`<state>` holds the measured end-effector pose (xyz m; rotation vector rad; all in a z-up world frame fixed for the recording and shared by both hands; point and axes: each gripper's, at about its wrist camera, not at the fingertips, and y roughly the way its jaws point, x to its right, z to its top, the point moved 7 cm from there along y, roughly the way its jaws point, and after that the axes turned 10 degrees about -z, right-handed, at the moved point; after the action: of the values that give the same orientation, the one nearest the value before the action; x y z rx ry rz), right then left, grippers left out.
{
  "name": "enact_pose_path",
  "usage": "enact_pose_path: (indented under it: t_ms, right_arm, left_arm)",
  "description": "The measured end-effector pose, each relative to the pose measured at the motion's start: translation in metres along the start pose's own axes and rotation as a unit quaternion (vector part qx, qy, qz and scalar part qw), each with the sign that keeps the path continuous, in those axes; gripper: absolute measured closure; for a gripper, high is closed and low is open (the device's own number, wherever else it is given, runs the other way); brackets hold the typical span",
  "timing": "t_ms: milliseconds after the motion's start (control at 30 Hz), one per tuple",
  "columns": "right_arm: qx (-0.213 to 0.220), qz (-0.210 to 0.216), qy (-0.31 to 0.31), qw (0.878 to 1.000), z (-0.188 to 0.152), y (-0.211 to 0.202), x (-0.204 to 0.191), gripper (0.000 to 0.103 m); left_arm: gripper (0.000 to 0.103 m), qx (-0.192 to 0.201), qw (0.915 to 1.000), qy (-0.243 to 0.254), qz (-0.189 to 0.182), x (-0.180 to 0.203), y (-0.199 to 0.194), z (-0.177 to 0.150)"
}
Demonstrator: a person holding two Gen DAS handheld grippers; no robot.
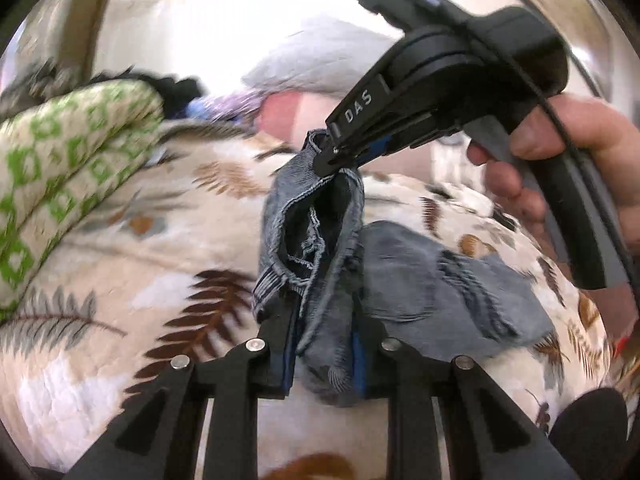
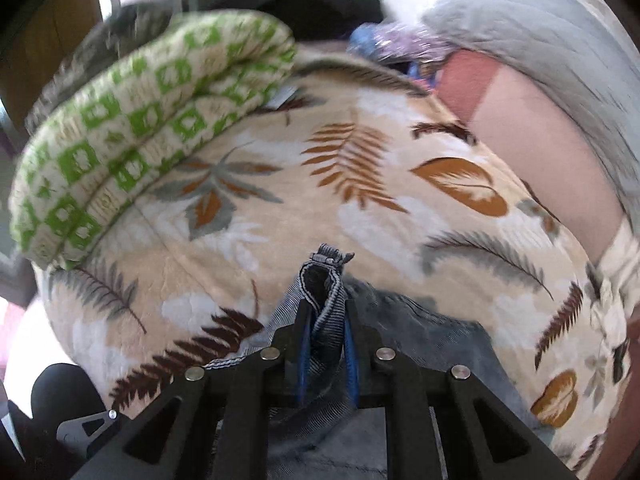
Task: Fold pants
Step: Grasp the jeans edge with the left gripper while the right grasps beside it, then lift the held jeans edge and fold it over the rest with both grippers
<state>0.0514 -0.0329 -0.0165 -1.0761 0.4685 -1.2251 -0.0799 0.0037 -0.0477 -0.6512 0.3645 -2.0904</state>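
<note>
The pants are grey-blue denim and lie partly on a leaf-patterned bedspread. My left gripper is shut on a bunched edge of the pants and holds it up. My right gripper, seen from the left wrist view, is shut on the far end of the same raised edge, a hand around its handle. In the right wrist view my right gripper pinches a fold of the pants, with more denim trailing below and to the right.
A folded green-and-cream checked blanket lies at the left of the bedspread. A grey quilted pillow, a pink cloth and dark clothes lie at the back.
</note>
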Motion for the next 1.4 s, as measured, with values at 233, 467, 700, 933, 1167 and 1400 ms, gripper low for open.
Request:
enact_pose_path:
  t_ms: [233,467,700,933,1167,1400]
  right_arm:
    - [0.063,0.008,0.095,0.993,-0.043,-0.044,0.082,0.088]
    - [0.094,-0.015,0.189,0.977,-0.095,-0.075,0.198,0.088]
    - [0.076,0.014,0.272,0.959,-0.163,-0.060,0.275,0.088]
    - [0.067,0.207,0.392,0.894,-0.181,-0.013,0.260,0.027]
    - [0.056,0.223,0.424,0.876,-0.162,0.030,0.248,0.027]
    - [0.023,0.218,0.417,0.882,-0.168,0.060,0.237,0.027]
  left_arm:
    - [0.081,-0.010,0.9957,0.085,-0.035,0.088,0.015,0.012]
    - [0.085,-0.042,0.9849,0.138,-0.096,0.173,0.054,0.018]
    - [0.085,-0.088,0.9740,0.177,-0.110,0.222,0.096,-0.005]
    - [0.085,-0.102,0.9756,0.164,-0.104,0.209,0.087,-0.016]
    - [0.078,-0.101,0.9709,0.175,-0.128,0.204,0.059,-0.021]
    - [0.033,-0.038,0.9671,0.241,-0.071,0.174,0.010,-0.018]
